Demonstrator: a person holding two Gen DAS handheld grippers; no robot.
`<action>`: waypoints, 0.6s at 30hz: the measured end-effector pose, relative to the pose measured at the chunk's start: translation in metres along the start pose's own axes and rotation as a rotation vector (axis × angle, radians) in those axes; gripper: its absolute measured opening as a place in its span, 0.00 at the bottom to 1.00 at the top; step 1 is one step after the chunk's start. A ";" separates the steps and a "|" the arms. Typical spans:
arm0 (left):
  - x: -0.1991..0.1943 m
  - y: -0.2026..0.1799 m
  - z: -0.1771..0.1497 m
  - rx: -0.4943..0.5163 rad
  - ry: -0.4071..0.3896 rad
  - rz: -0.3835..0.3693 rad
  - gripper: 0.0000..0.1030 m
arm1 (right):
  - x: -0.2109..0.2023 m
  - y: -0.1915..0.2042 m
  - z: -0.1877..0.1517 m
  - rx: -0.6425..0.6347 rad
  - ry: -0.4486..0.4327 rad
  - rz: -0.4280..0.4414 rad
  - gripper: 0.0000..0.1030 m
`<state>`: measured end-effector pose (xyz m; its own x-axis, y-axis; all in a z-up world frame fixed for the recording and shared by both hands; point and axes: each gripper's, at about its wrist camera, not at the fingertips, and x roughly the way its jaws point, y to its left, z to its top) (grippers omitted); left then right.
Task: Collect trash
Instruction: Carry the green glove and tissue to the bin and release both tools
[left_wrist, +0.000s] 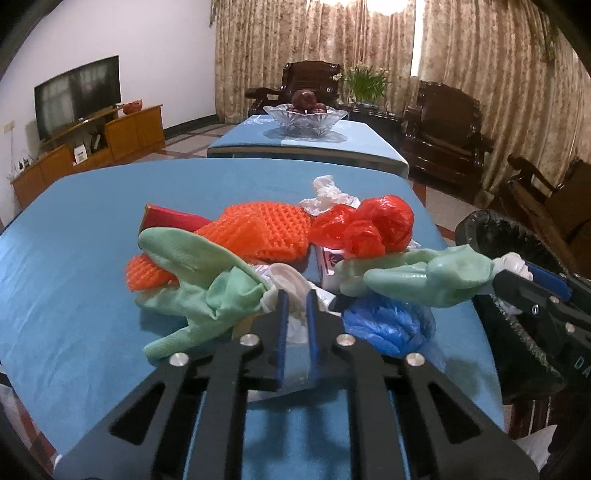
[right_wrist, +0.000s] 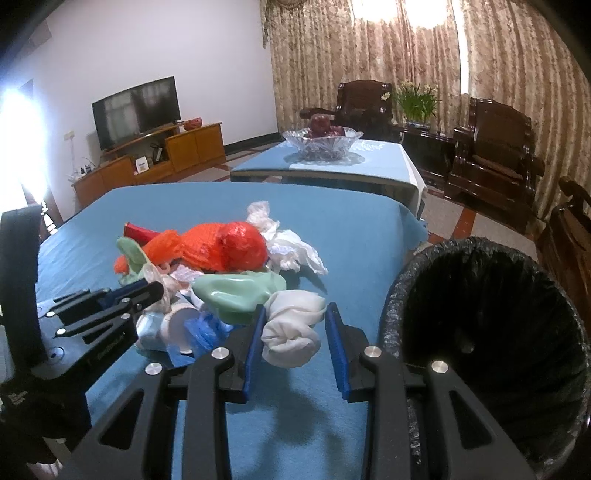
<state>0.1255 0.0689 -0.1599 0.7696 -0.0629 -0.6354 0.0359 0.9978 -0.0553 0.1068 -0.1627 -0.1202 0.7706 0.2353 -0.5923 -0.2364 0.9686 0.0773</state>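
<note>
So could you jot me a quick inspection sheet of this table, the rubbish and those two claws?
Surface: table under a blue cloth.
Job's things: mixed heap with an orange foam net, a crumpled red plastic bag, pale green rubber gloves, a blue plastic bag and white tissue; black-lined bin at the table's right edge.
Clutter: nothing seen beyond the rubbish.
Grippers: left claw shut on a thin white plastic scrap; right claw shut on a white rolled wad.
Cables: nothing seen.
Surroundings: glass fruit bowl on a second table, television, dark wooden chairs, curtains.
</note>
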 end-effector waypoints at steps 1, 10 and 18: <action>-0.002 0.001 0.000 -0.003 0.000 -0.001 0.04 | -0.003 0.001 0.002 -0.004 -0.007 0.003 0.32; -0.050 0.012 0.019 -0.013 -0.084 0.002 0.01 | -0.029 0.015 0.027 -0.039 -0.069 0.025 0.31; -0.095 0.015 0.049 -0.043 -0.179 -0.059 0.01 | -0.062 0.020 0.054 -0.027 -0.154 0.061 0.31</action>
<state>0.0838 0.0912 -0.0629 0.8681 -0.1129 -0.4834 0.0601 0.9905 -0.1234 0.0858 -0.1535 -0.0383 0.8353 0.3053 -0.4572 -0.2999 0.9500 0.0864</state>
